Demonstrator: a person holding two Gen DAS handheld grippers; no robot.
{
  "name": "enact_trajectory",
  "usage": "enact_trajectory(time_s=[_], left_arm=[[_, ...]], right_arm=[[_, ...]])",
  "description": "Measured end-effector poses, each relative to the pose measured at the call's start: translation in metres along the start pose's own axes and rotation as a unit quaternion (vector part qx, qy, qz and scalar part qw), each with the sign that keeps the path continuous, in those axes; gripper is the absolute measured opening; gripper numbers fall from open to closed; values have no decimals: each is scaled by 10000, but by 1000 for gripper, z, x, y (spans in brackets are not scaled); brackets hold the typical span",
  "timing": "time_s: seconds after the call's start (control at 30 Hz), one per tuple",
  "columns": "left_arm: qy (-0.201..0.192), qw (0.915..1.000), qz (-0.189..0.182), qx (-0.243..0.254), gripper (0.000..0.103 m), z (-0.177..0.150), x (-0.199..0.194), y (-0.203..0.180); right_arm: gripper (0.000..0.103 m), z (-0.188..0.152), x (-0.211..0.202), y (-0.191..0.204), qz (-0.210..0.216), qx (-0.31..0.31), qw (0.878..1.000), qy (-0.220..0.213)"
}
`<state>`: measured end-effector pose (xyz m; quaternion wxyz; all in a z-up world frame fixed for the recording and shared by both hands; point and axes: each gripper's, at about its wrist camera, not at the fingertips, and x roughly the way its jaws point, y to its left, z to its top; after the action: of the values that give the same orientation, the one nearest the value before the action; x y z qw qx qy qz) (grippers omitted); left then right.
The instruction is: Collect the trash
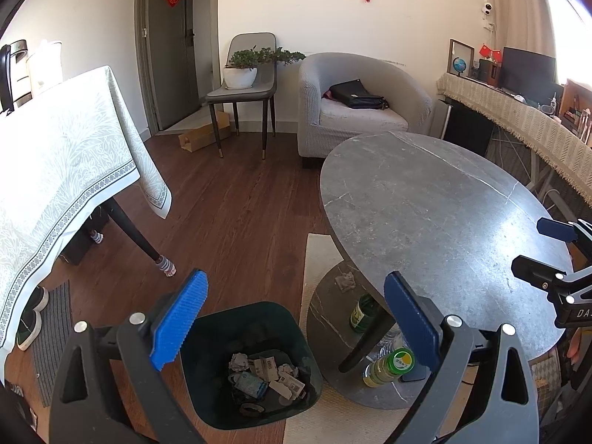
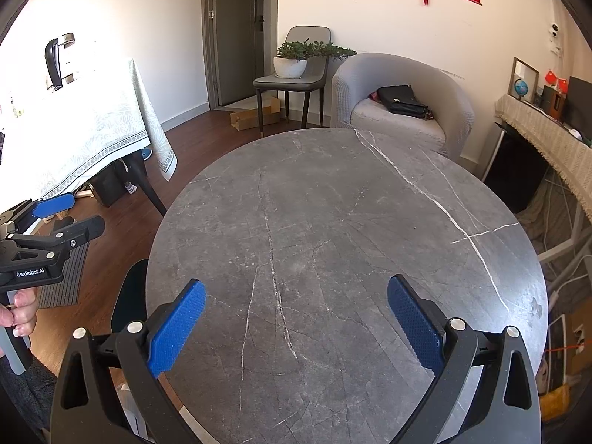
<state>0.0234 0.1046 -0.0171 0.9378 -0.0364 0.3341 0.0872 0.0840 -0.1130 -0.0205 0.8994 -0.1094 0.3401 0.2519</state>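
Hovering left gripper (image 1: 292, 318) over bin (image 1: 251, 366) at 6 o'clock, jaws spread | right gripper (image 2: 296, 318) above table (image 2: 333, 203), jaws spread

I see a round grey marble tabletop (image 2: 333, 222) ahead. Behind it a grey armchair (image 2: 403, 96) holds a black bag (image 2: 401, 100), and beside that a potted plant (image 2: 296, 60) sits on a grey chair (image 2: 296, 77). A patterned tablecloth (image 1: 55, 170) drapes another table to my left.
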Motion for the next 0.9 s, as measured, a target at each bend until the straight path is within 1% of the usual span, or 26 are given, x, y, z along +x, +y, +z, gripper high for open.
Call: enact_trajectory(time_s=[0.9], left_arm=[[39, 10000, 25, 0, 98, -1, 2, 0]], right_arm=[[99, -1, -1, 0, 28, -2, 10000, -2]])
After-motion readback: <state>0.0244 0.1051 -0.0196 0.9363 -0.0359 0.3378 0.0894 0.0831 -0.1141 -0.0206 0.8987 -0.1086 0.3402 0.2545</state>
